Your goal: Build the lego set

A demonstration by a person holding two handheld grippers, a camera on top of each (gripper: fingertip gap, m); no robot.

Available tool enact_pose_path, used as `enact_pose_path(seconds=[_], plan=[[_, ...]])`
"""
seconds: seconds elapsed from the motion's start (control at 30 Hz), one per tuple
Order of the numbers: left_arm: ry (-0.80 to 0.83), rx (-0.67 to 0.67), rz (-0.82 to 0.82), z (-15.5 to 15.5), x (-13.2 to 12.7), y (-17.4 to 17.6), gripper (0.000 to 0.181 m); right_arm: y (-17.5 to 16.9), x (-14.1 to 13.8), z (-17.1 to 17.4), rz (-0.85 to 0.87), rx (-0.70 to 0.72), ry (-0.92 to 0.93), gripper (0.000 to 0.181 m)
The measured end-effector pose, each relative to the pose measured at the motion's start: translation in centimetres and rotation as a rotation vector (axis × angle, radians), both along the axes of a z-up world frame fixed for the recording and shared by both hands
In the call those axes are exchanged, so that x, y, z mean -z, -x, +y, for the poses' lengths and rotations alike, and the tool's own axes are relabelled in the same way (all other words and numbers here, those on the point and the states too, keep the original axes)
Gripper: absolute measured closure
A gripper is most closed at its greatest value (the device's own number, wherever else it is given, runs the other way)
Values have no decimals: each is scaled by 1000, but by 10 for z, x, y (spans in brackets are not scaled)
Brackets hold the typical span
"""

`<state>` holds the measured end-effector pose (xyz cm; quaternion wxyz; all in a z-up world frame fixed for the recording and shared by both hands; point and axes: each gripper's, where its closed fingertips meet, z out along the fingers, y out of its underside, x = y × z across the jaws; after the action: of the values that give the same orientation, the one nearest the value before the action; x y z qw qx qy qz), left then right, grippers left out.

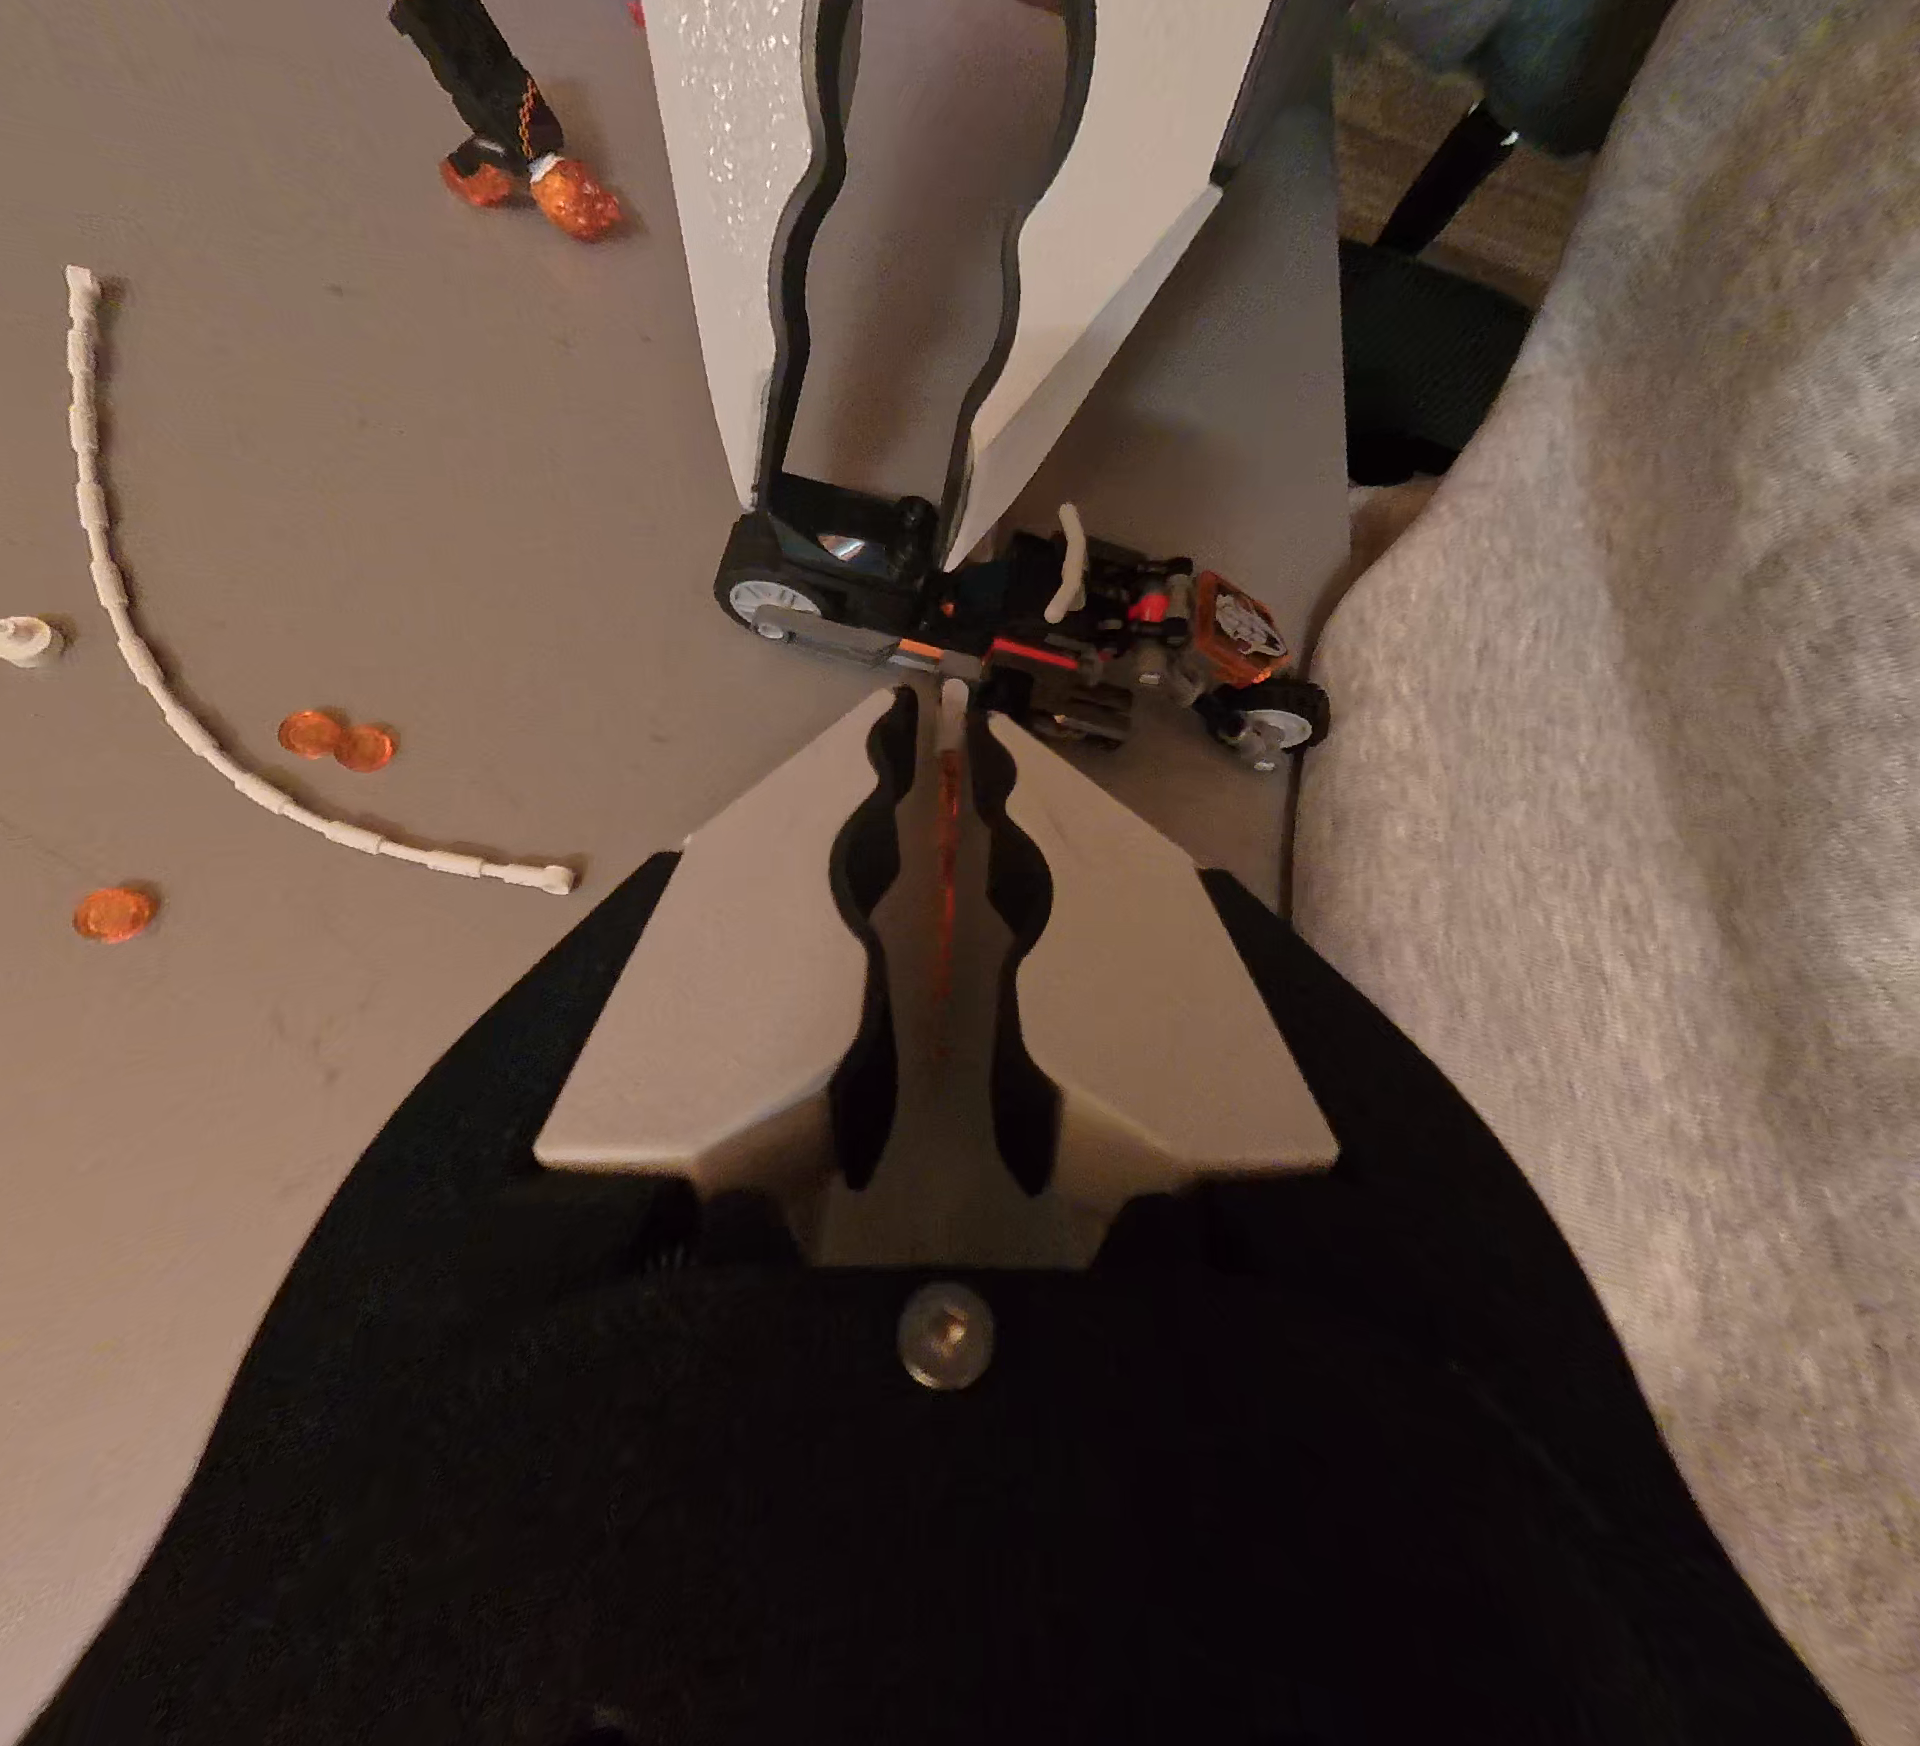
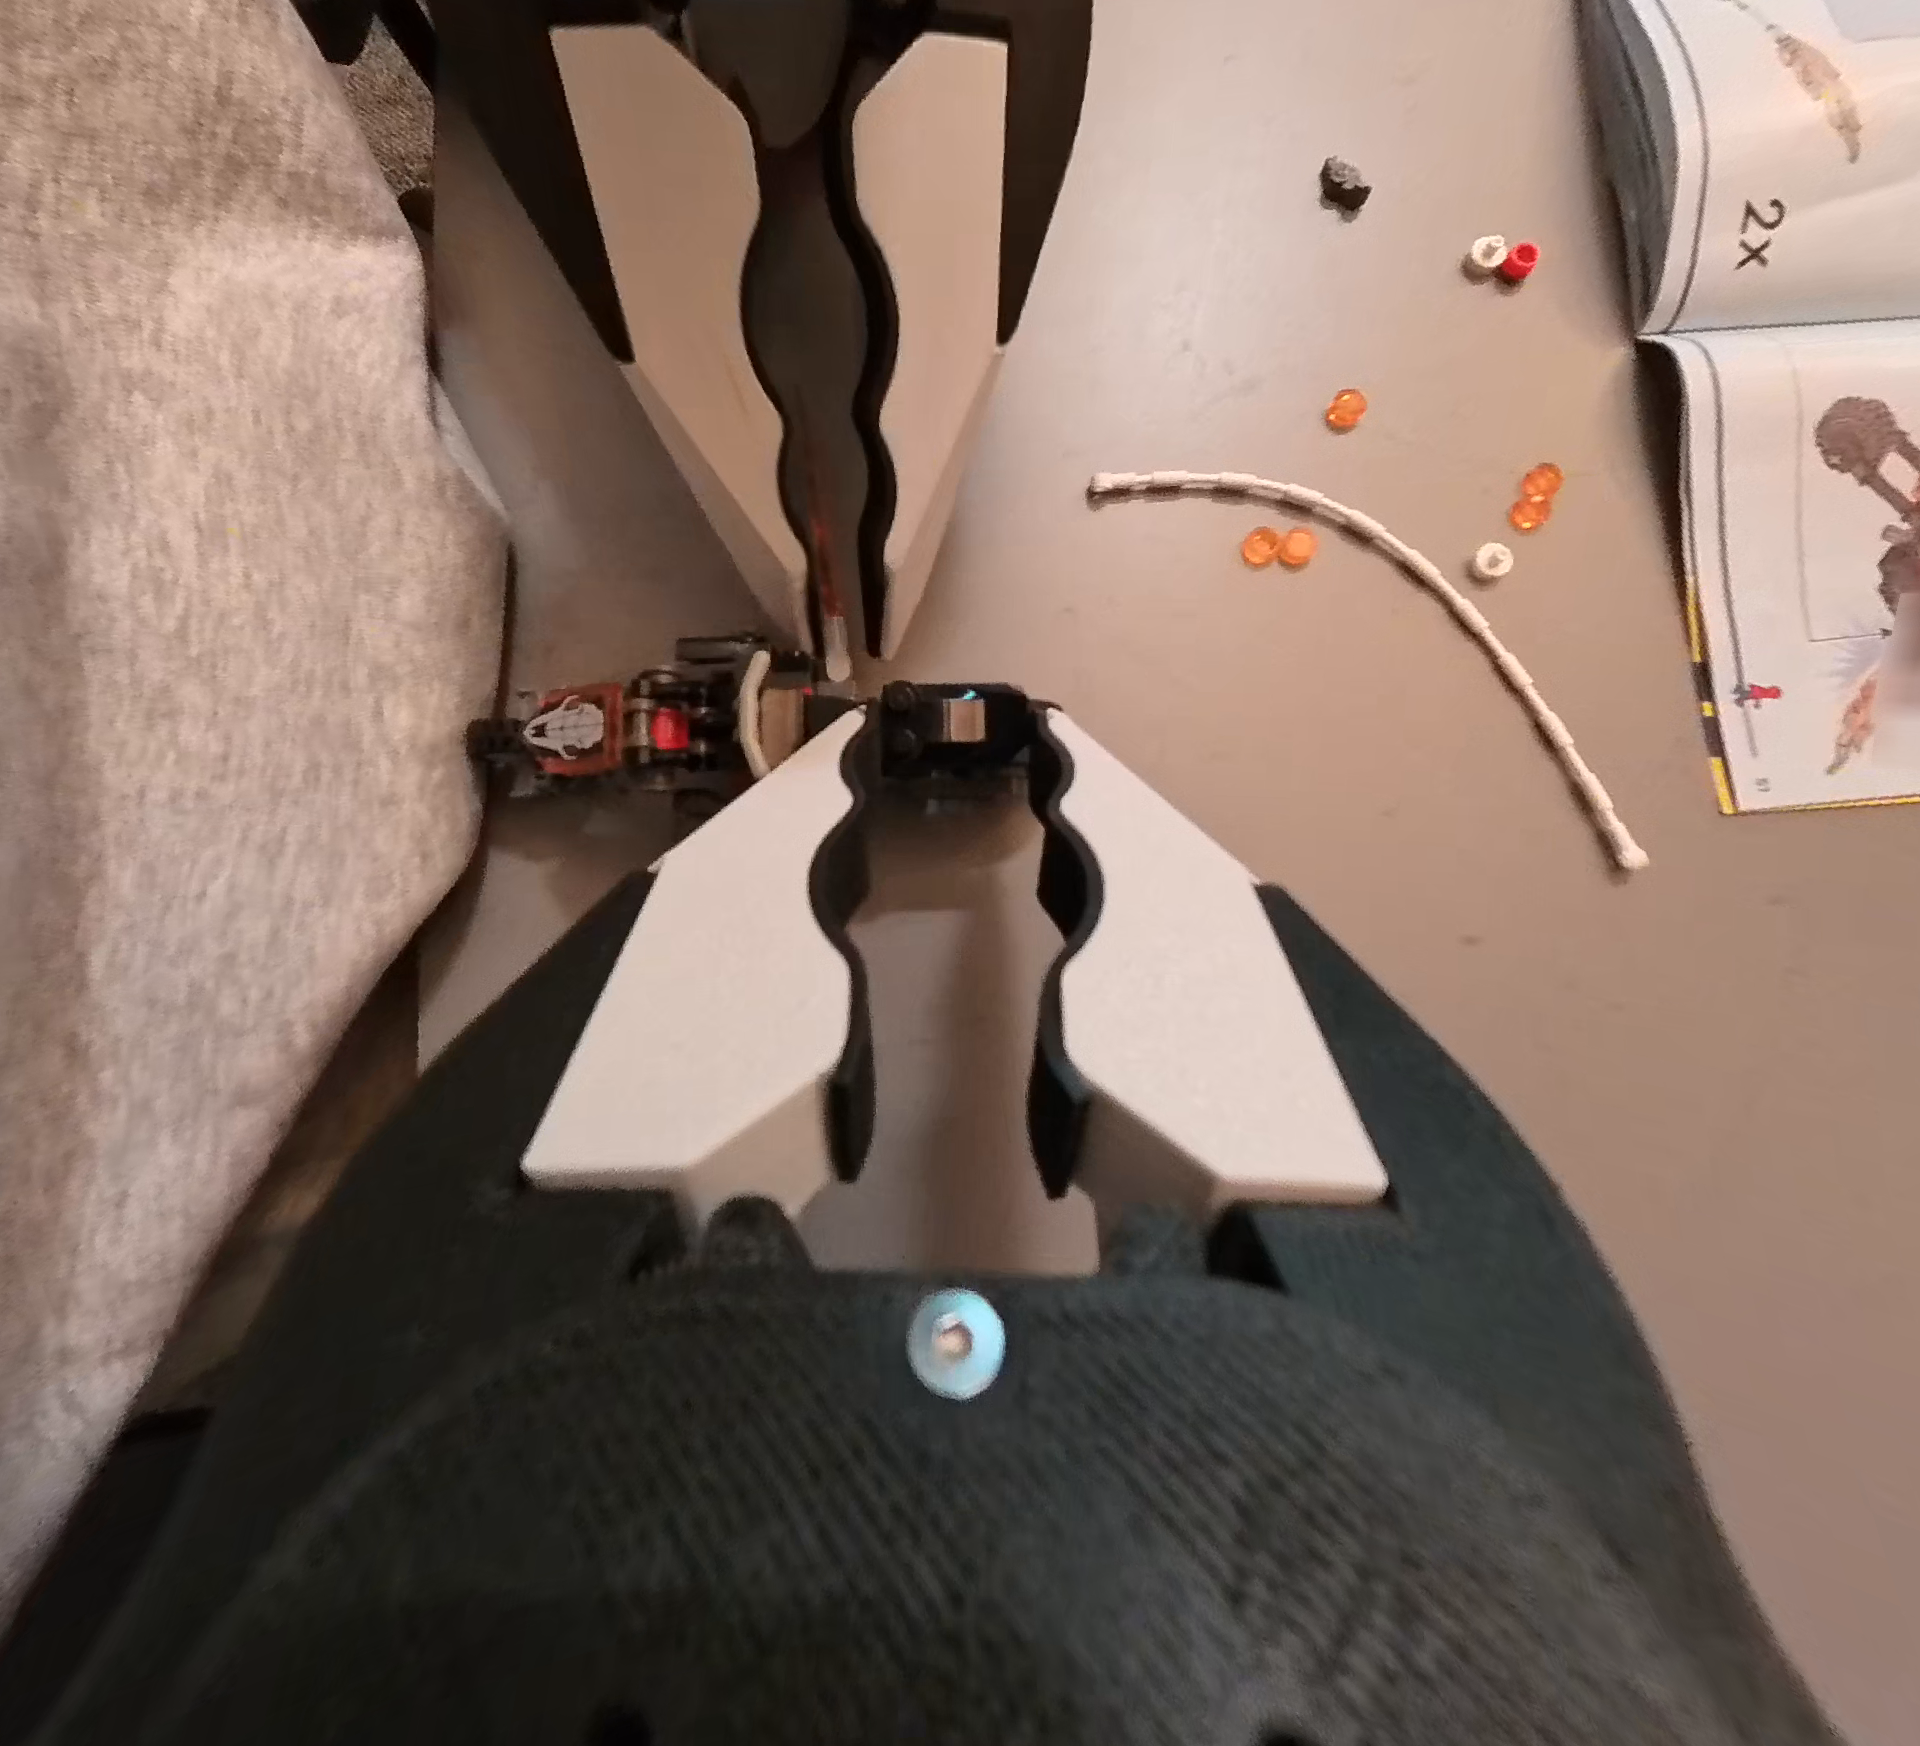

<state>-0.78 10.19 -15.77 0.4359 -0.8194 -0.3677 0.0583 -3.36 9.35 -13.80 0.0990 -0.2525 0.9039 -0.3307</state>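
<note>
left claw (image 1: 940,694) pinching thin red rod | right claw (image 2: 948,740) gripping lego motorcycle (image 1: 1023,631) rear, apparently

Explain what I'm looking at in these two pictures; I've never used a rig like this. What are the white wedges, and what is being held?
The white wedges are the fingers of two hand-held grippers that a person works by hand; there is no robot arm. Each picture comes from a camera riding on one of them, looking along its fingers, so each view also shows the other one opposite.

The left hand-held gripper is shut on a thin red and white rod. The right hand-held gripper is shut on the black rear block of a small lego motorbike, which sits near the edge of a grey-brown table.

Loose on the table are a white segmented chain, several clear orange round studs, some small white, red and dark pieces, and an open instruction booklet. The grey fabric is likely the person's clothing.
</note>
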Motion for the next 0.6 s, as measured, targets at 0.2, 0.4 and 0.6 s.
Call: enact_pose_path(seconds=[0.2, 0.4, 0.6], plan=[[14, 2, -3, 0, 2, 0, 175, 0, 1, 1, -1, -22, 0, 155], [23, 4, -8, 1, 4, 0, 177, 1, 3, 1, -2, -44, -27, 155], [22, 5, -17, 0, 5, 0, 178, 2, 5, 3, -1, -57, -65, 155]])
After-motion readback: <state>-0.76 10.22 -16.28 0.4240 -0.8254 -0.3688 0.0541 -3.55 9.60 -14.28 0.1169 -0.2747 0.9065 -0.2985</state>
